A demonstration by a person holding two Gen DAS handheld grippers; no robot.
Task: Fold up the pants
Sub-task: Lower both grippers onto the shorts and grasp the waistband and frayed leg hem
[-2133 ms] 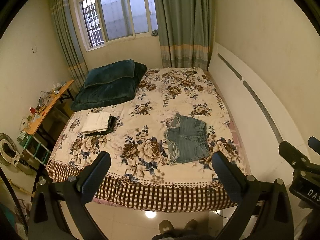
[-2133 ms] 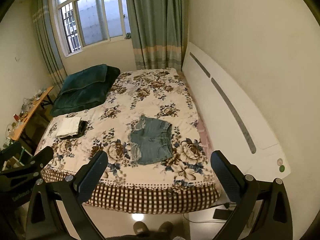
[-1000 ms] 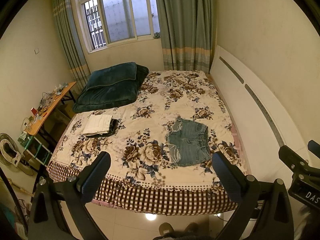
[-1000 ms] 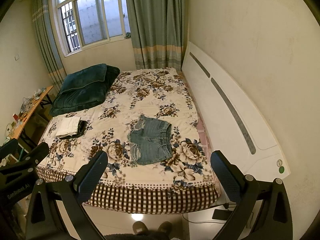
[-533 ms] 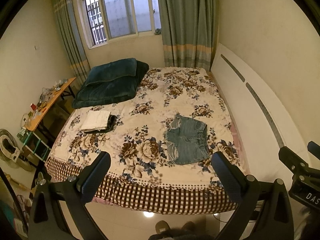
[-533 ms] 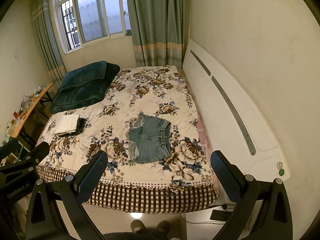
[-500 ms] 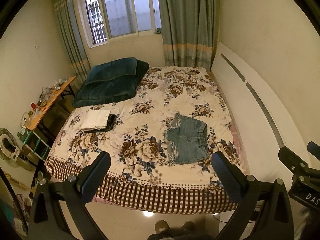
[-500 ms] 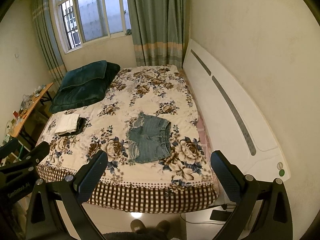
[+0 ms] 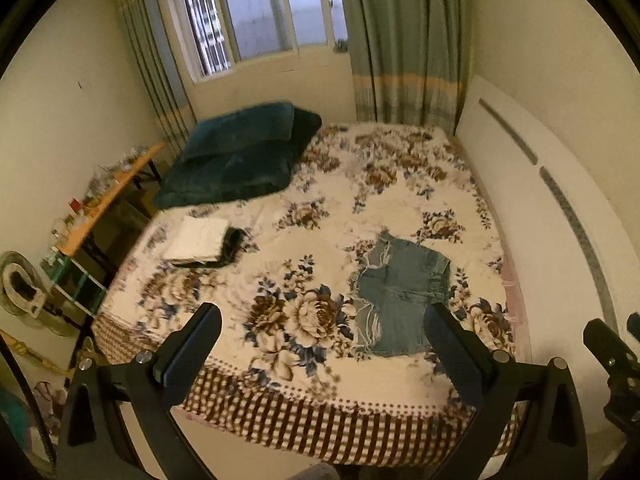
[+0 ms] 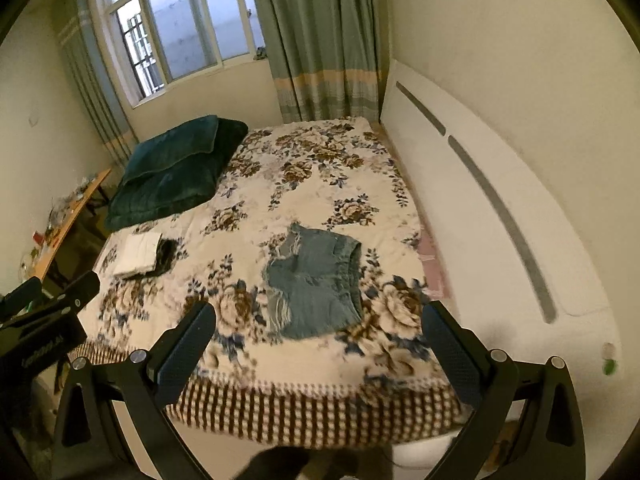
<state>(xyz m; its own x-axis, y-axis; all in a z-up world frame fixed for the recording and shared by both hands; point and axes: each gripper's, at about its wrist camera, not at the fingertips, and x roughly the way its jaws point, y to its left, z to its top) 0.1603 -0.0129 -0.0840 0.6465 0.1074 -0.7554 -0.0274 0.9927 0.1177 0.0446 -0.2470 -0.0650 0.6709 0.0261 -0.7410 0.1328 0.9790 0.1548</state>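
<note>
On the bed (image 9: 360,208) lie denim shorts (image 9: 400,296), both grippers' jaws wide, holding nothing.

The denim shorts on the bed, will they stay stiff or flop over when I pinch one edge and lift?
The denim shorts lie flat and unfolded on the floral bedspread, so they will probably drape and sag from a single pinch. Their frayed hems may snag or pull loose. The bedspread looks soft, so a push might bunch the cloth rather than slide it.
</note>
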